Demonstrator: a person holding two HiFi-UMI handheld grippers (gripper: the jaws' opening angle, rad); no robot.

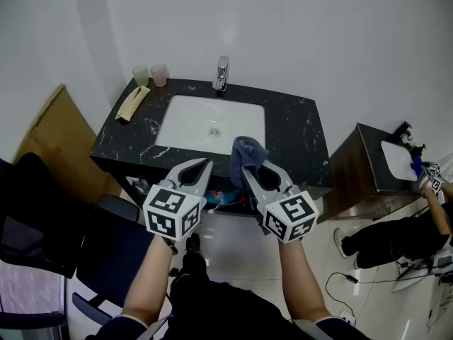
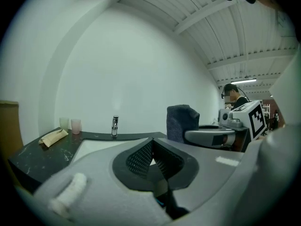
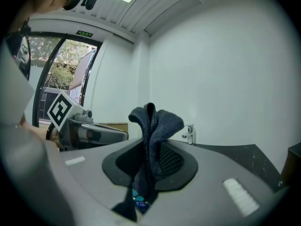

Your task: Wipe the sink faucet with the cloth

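A chrome faucet [image 1: 221, 74] stands at the back of the white sink [image 1: 185, 122], set in a black marble counter [image 1: 297, 129]. My right gripper [image 1: 251, 170] is shut on a dark blue cloth [image 1: 246, 154], which sticks up from its jaws [image 3: 155, 126] in front of the counter's near edge. My left gripper [image 1: 204, 167] hangs beside it on the left, shut and empty [image 2: 151, 150]. Both are well short of the faucet [image 2: 114, 125], which also shows small in the right gripper view [image 3: 189, 134].
Two cups [image 1: 150, 74] and a folded tan cloth [image 1: 132, 103] sit at the counter's back left. A cardboard sheet [image 1: 51, 129] leans at the left. A dark chair [image 1: 42, 218] is near left. Another sink unit [image 1: 386, 163] and a person [image 1: 396, 232] are at the right.
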